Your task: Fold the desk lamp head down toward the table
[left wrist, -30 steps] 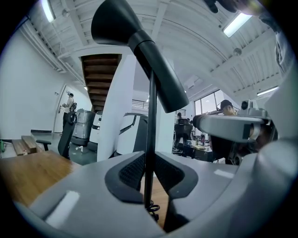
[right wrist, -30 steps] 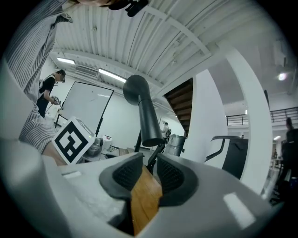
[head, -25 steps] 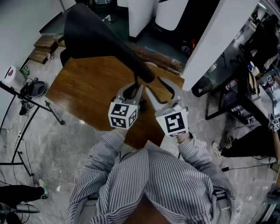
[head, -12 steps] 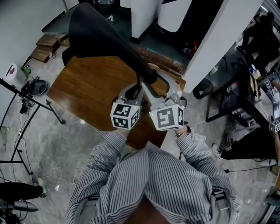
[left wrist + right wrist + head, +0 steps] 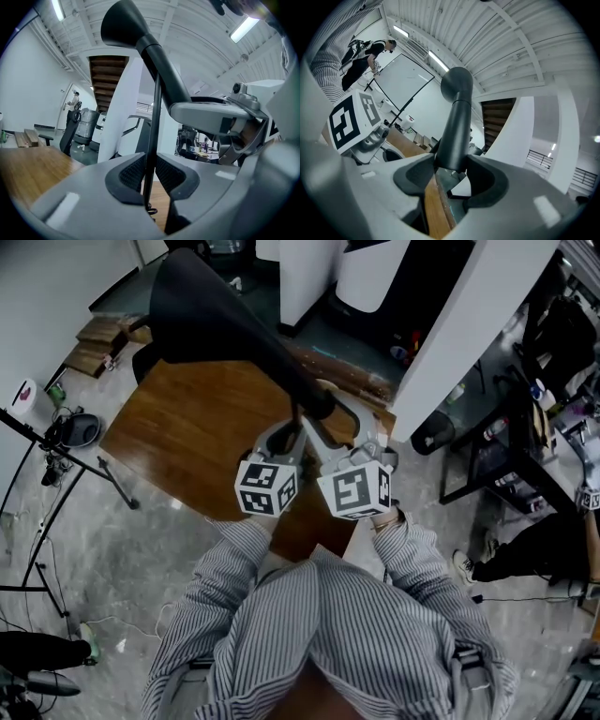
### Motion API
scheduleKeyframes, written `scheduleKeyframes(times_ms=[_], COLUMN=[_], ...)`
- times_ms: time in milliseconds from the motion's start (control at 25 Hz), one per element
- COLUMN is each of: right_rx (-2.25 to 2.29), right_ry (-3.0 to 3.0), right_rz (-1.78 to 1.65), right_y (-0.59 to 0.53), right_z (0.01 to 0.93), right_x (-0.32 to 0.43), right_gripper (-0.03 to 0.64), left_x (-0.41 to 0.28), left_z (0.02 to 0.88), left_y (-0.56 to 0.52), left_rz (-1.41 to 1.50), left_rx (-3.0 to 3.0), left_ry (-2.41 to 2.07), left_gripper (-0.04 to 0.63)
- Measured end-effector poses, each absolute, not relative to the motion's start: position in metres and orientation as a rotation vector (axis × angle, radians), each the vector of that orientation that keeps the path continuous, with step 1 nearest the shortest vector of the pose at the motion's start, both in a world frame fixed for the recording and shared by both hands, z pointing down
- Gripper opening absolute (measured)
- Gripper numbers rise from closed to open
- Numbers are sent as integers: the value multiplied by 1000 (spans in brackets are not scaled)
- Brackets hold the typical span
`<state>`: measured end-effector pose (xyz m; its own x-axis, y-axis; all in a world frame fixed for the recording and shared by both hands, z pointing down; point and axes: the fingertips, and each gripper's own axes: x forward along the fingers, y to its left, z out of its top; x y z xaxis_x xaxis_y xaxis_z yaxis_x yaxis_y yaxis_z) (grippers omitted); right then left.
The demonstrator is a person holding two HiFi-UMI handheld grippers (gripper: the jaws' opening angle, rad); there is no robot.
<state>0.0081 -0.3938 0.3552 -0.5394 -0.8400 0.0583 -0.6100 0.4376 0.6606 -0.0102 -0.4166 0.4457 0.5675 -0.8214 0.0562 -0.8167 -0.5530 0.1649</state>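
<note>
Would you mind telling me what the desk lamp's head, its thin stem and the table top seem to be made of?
Lamp head: matte black, evenly dull, probably plastic or painted metal. Stem: thin straight dark rod, likely metal. Table top: brown, streaky grain, soft sheen; wood or veneer.

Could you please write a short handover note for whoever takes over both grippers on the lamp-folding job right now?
Left gripper: shut on the thin lamp stem, which stands upright.
Right gripper: jaws wide apart around the thick neck of the lamp head; I see no firm clamp.
Things: the lamp is at the wooden table, its base hidden behind the grippers. The head is raised, angled up and away.
Done: stem steadied, right gripper placed at the neck.
Left to do: probably close the right gripper on the neck, then swing the head down toward the table.
</note>
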Motion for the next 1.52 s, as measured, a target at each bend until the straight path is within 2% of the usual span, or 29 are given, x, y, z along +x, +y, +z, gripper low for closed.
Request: scheduleKeyframes(times_ms=[800, 1520], right_rx=[846, 355], right_ry=[-2025, -1423], right_rz=[-977, -1261], right_y=[-387, -384], right_z=[331, 270], right_x=[31, 27], right_gripper=[210, 199], left_x=[-9, -12], left_z=[446, 445], left_y=[-414, -416], left_rz=[-49, -104], left_rx=[2611, 2583], left_ry=[-1370, -1378], left_gripper=[67, 67])
